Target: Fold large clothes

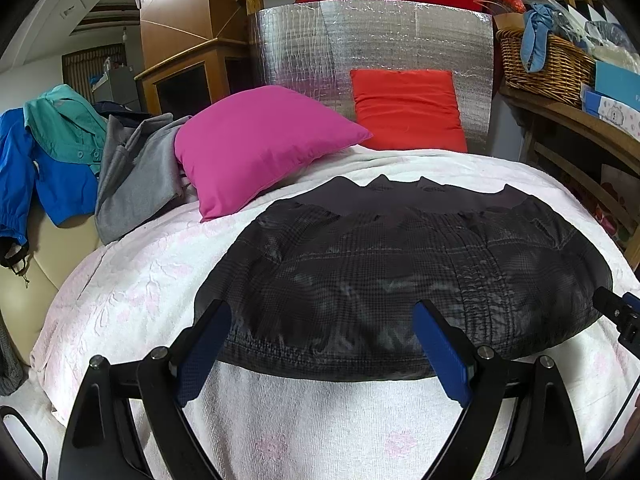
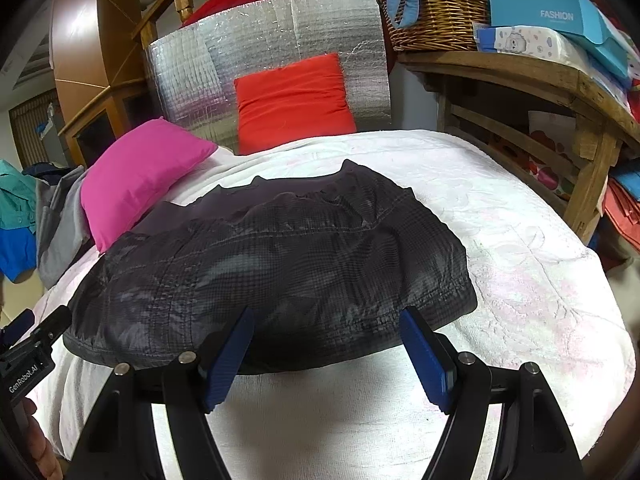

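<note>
A dark checked jacket point(image 1: 400, 276) point(image 2: 280, 276) lies folded into a flat, wide bundle on the white blanket point(image 1: 320, 432) point(image 2: 520, 260), its collar at the far side. My left gripper point(image 1: 322, 312) hovers open over the jacket's near hem, blue pads wide apart with nothing between them. My right gripper point(image 2: 326, 316) is also open, above the near hem toward the jacket's right end, and holds nothing. The other gripper's black body shows at the right edge of the left wrist view and at the left edge of the right wrist view.
A pink cushion point(image 1: 256, 144) point(image 2: 136, 176) and a red cushion point(image 1: 408, 108) point(image 2: 292, 100) rest against a silver foil panel point(image 1: 372, 44). Grey, teal and blue clothes point(image 1: 80, 168) pile at the left. A wooden shelf point(image 2: 520, 76) with a wicker basket point(image 2: 440, 16) stands right.
</note>
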Demonstrator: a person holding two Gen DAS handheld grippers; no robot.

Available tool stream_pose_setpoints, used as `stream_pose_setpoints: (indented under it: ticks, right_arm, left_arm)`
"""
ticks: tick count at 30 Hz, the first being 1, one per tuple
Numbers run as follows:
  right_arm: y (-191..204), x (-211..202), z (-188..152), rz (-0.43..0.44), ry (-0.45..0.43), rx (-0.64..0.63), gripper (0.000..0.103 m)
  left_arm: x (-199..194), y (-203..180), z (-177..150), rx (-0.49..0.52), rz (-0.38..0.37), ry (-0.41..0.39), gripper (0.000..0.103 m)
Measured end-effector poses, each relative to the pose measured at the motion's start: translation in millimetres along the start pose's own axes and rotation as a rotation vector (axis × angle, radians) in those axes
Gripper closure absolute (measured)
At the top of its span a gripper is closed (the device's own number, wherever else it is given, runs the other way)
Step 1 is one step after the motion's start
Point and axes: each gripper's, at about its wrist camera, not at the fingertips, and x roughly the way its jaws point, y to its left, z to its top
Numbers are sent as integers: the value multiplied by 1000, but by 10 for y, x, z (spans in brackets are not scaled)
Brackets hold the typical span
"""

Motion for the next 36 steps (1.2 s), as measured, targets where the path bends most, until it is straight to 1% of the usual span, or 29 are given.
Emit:
stream_pose_setpoints:
  ticks: [5,8,36]
  right_arm:
    - [-6,0,5,1,-3,1,25]
    - [-13,-14,11,1,-6,4,25]
    - [28,-32,-5,1,-7,-13,25]
  left_arm:
    - [4,9,3,-12,2,4,11]
    - [16,11,1,-14,-14,14,11]
    - [-4,-19,-5,-13,-16,13,11]
